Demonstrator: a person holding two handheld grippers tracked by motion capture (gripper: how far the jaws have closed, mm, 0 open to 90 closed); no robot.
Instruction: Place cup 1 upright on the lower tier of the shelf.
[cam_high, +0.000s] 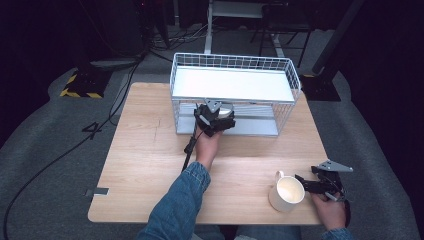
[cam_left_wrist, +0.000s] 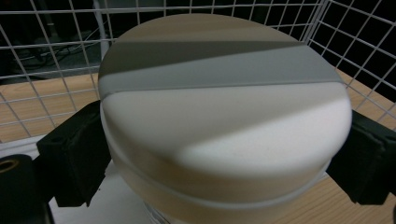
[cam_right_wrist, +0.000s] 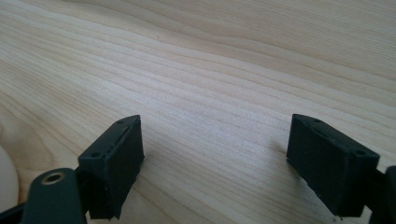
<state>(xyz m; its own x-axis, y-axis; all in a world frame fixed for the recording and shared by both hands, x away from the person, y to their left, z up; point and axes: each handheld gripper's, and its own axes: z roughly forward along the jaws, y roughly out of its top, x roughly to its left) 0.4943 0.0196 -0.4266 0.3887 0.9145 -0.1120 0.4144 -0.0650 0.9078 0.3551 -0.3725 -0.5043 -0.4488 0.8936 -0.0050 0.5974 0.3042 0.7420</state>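
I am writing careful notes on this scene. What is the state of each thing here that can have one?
White wire rack with two shelves: upright on the table.
White round lidded container: lid on, held inside the rack's lower level.
Cream ceramic mug: upright, looks empty, untouched.
Left gripper: shut on the container.
Right gripper: open, nothing between its jaws.

Cream bowl (cam_left_wrist: 224, 126) – white wire rack (cam_high: 235, 62), pale wood table (cam_high: 145, 150), cream mug (cam_high: 286, 194).
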